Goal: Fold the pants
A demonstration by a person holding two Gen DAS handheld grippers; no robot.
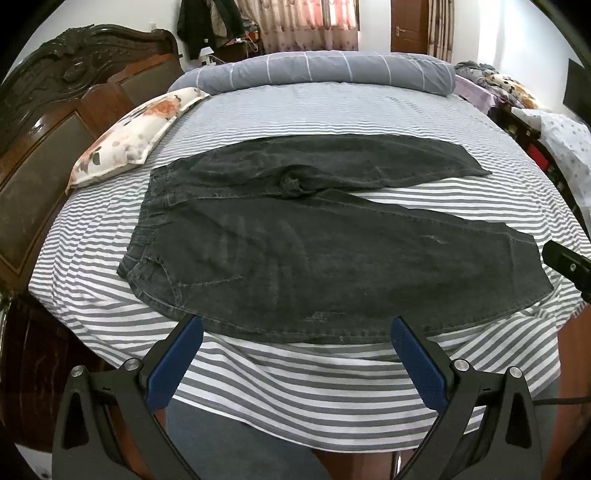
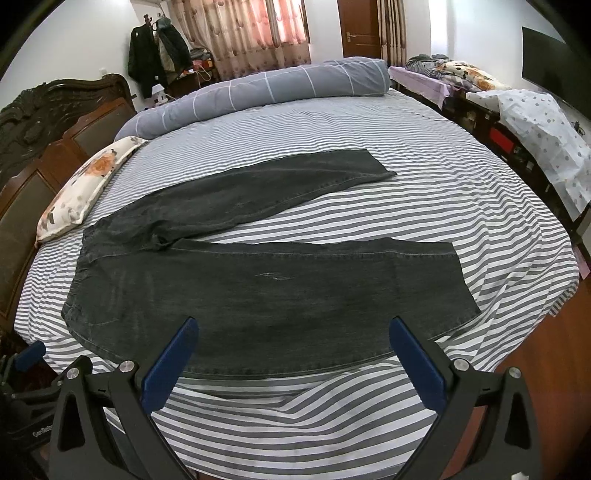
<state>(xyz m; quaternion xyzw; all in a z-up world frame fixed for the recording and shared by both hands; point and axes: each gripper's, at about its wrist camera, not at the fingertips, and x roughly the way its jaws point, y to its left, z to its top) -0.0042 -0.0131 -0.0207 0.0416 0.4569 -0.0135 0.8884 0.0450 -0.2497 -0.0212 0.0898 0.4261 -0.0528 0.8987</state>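
Pants [image 1: 332,258] are laid flat on the bed [image 1: 332,387], waistband toward the headboard side on your left, cuffs to your right. Legs are splayed in a V with striped sheet showing between them: near leg [image 2: 295,295] runs along the near edge of the bed, far leg [image 2: 277,184] angles away toward the bolster. No fold made yet that I can see. My read: you're at zero, everything is still to do. Likely first step is bringing one leg over the other, then folding lengthwise.

Your left gripper [image 1: 297,332] hovers over the near edge of the bed, jaws spread wide, holding nothing, tips just short of the near leg's hem seam. Your right gripper [image 2: 293,332] is the same: jaws spread, empty, tips over the lower part of the near leg, not clearly touching the cloth.

The denim is dark and mostly smooth, with a bunched wrinkle at the crotch [image 1: 291,184]. The sheet is rumpled at the near edge, under the grippers.

Around it: floral pillow [image 1: 129,136] just beside the waistband at the headboard [image 1: 55,110]. Grey checked bolster [image 1: 325,70] across the far side, well apart from the pants. Beyond that are curtains [image 2: 251,37], a door [image 2: 358,29], and coats [image 2: 155,51] hanging. Cluttered furniture is along your right side.
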